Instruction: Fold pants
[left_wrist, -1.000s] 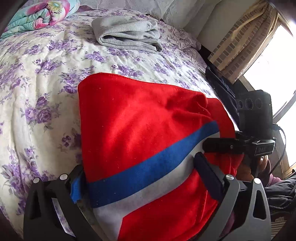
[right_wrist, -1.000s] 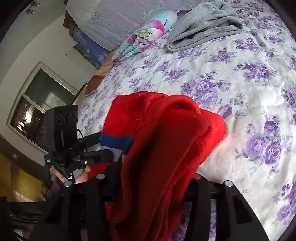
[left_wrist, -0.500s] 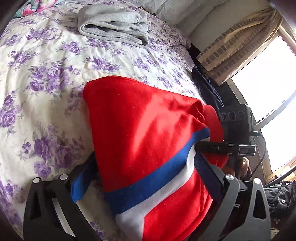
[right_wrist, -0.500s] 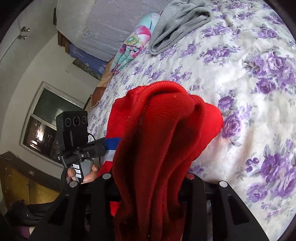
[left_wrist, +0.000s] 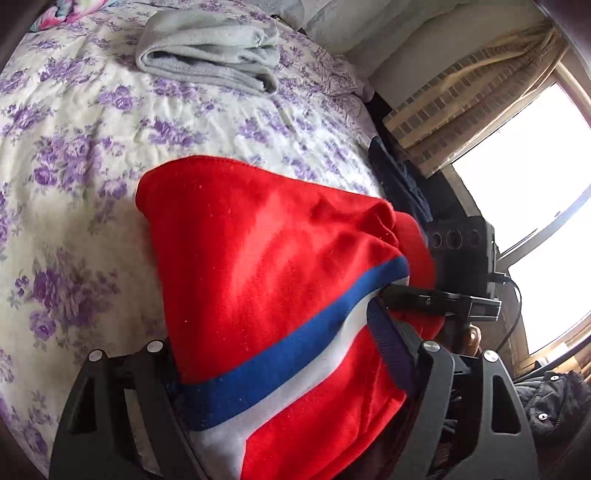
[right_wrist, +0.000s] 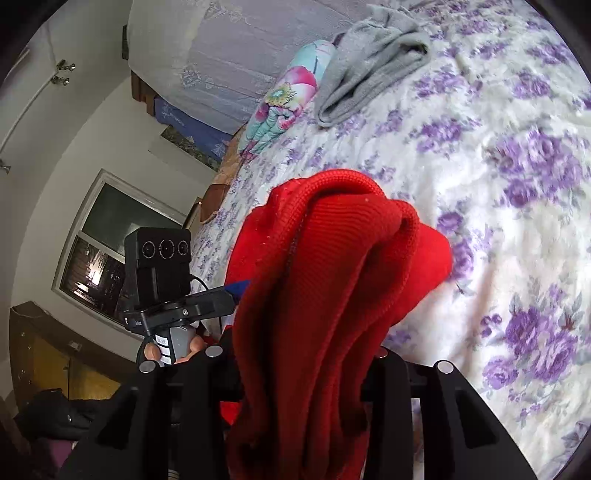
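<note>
The red pants (left_wrist: 258, 266) with a blue and white stripe hang between both grippers above the flowered bed. My left gripper (left_wrist: 280, 373) is shut on the striped part of the pants. My right gripper (right_wrist: 303, 373) is shut on a bunched red fold of the pants (right_wrist: 332, 280). The far edge of the pants rests on the bedspread (left_wrist: 74, 184). The right gripper's body shows at the right of the left wrist view (left_wrist: 461, 266). The left gripper's body shows at the left of the right wrist view (right_wrist: 162, 280).
A folded grey garment (left_wrist: 210, 51) lies at the far end of the bed; it also shows in the right wrist view (right_wrist: 369, 62). A flowered rolled quilt (right_wrist: 284, 99) lies beside it. A bright window (left_wrist: 535, 206) and curtain are to the right of the bed.
Both grippers have lifted the pants and carried them farther over the bed. The fold in the right gripper hangs more upright.
</note>
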